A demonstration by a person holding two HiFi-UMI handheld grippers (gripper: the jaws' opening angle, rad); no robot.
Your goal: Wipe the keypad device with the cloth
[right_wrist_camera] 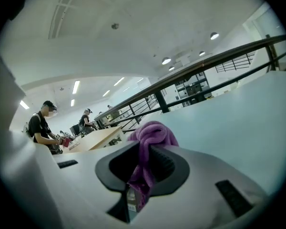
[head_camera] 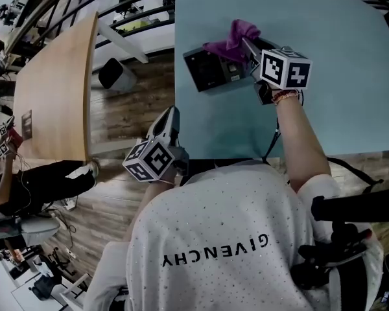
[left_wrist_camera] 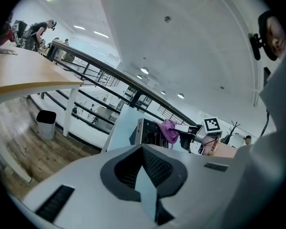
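Note:
The keypad device (head_camera: 207,71), a dark grey box, stands on the pale blue table (head_camera: 337,76). My right gripper (head_camera: 246,45) is shut on a purple cloth (head_camera: 235,36), which it holds against the device's upper right side. In the right gripper view the cloth (right_wrist_camera: 150,140) bunches out above the closed jaws of the right gripper (right_wrist_camera: 150,151), and the device is hidden. My left gripper (head_camera: 172,114) hangs off the table's left edge, over the floor, shut with nothing in it. The left gripper (left_wrist_camera: 143,149) looks toward the device (left_wrist_camera: 145,132) and the cloth (left_wrist_camera: 169,130).
A long wooden table (head_camera: 52,89) stands to the left across a strip of wood floor (head_camera: 136,102). A dark bin (head_camera: 117,74) sits by its leg. A black railing (left_wrist_camera: 109,75) runs behind. People (right_wrist_camera: 45,128) work at the far end.

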